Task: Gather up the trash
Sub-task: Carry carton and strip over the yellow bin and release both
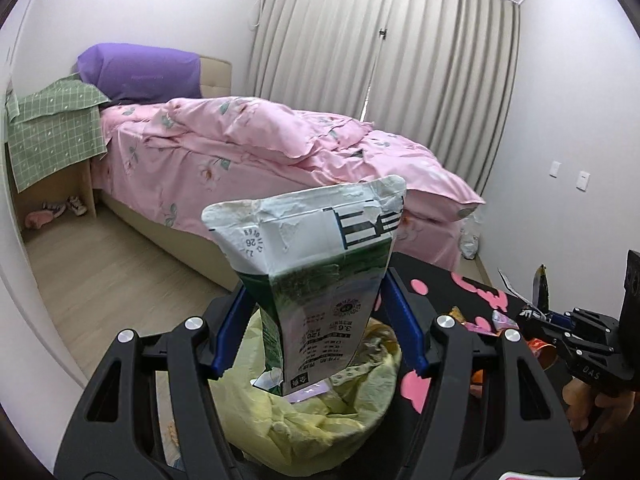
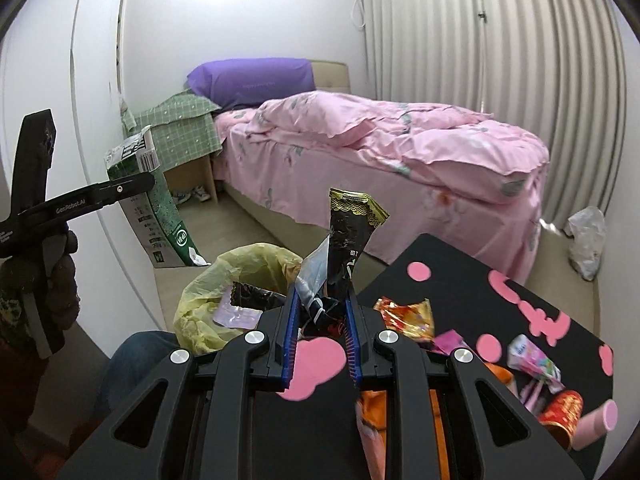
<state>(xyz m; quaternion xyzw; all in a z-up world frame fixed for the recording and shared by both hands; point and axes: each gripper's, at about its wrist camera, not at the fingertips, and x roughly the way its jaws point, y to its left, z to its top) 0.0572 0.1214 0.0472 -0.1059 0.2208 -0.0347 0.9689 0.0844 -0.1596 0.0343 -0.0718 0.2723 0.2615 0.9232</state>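
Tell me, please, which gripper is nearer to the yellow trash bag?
Left. The left gripper holds the milk carton right above the yellow trash bag; the right gripper, gripping a black wrapper, sits beside it over the table's edge.

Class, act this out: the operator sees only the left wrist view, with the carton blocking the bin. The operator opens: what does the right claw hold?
Observer: The right claw is shut on a black wrapper with a gold-patterned top.
Operator: What is already in the bin?
Observer: A black packet and a pink packet lie in the yellow bag.
Operator: What remains on the table?
Observer: A red can and a gold wrapper, among others, on the black table.
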